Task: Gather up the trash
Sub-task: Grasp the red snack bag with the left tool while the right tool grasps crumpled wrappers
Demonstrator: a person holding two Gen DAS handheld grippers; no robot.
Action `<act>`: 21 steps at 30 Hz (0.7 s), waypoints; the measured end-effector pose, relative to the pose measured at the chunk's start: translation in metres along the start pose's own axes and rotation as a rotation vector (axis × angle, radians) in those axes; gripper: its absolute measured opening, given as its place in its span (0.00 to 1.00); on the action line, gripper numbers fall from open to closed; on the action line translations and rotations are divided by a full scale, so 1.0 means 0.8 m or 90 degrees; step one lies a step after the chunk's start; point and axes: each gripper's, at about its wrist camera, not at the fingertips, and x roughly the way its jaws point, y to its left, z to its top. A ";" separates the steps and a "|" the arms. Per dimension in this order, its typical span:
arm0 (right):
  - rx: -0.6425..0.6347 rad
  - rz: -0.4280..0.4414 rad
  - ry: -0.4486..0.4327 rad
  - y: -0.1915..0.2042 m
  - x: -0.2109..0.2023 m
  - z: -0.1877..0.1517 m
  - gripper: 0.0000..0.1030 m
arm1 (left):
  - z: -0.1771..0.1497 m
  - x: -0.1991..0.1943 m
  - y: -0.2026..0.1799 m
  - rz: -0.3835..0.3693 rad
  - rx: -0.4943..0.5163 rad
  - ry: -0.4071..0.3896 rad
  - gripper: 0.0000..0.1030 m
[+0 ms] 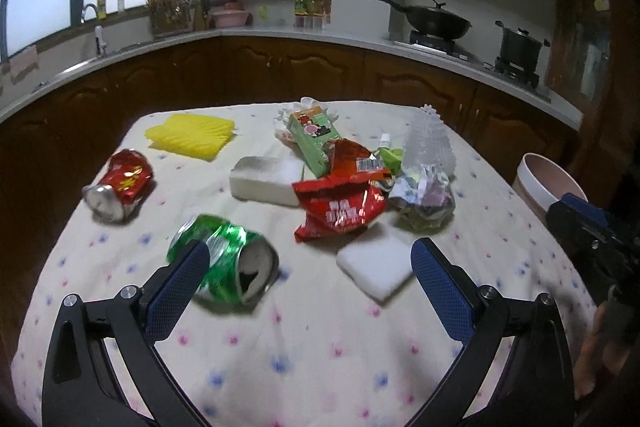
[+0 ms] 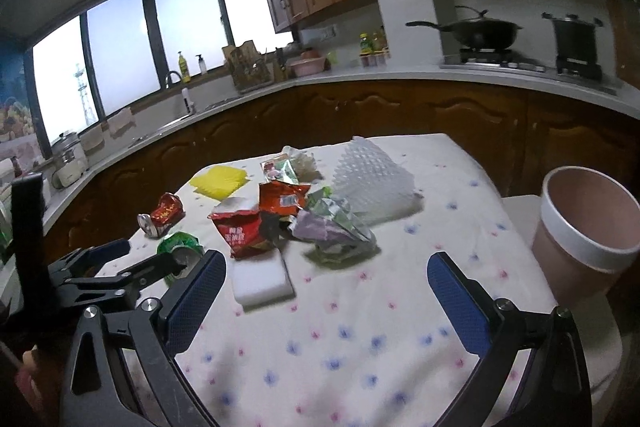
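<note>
Trash everywhere on the table, and none of it picked up as far as I can see. Nearest my left gripper (image 1: 310, 259) lies the crushed green can (image 1: 228, 259), on its side just past my left finger; the jaws are spread wide and empty, nothing between the pads. My right gripper (image 2: 326, 281) is the same story, wide open over bare cloth, gripping nothing.

Just beyond, a white foam block (image 1: 378, 267) sits near my right pad in the left view, with a red snack bag (image 1: 340, 207) touching its far edge. A larger white block (image 1: 266, 179) lies behind the bag, a green carton (image 1: 314, 139) tilted over it. To the right, a crumpled foil wrapper (image 1: 424, 195) and a clear bumpy plastic piece (image 1: 430, 143). Off to the left, well apart, a crushed red can (image 1: 120, 187) and a yellow ribbed sheet (image 1: 192, 135).

The pink bin (image 2: 588, 227) stands beside the table's right edge, mouth open; what I can see of its inside wall is bare, the bottom hidden. So I judge the job barely begun: every piece is left to go.

The table wears a cream tablecloth (image 2: 360, 347) with small pink and blue flowers, slightly rumpled. Around it, a kitchen: dark wood cabinets, pale countertop (image 1: 280, 37), sink under big windows, a wok (image 1: 438, 21) and a pot (image 1: 520, 45) on the stove.
</note>
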 end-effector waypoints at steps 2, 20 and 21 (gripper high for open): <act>0.003 0.012 0.012 -0.001 0.014 0.009 0.95 | 0.011 0.015 0.002 -0.010 0.000 0.018 0.99; 0.039 0.048 0.164 -0.034 0.148 0.044 0.82 | 0.056 0.125 0.015 -0.042 0.005 0.138 0.63; 0.039 0.050 0.170 -0.036 0.154 0.044 0.81 | 0.056 0.128 0.015 -0.048 0.002 0.143 0.59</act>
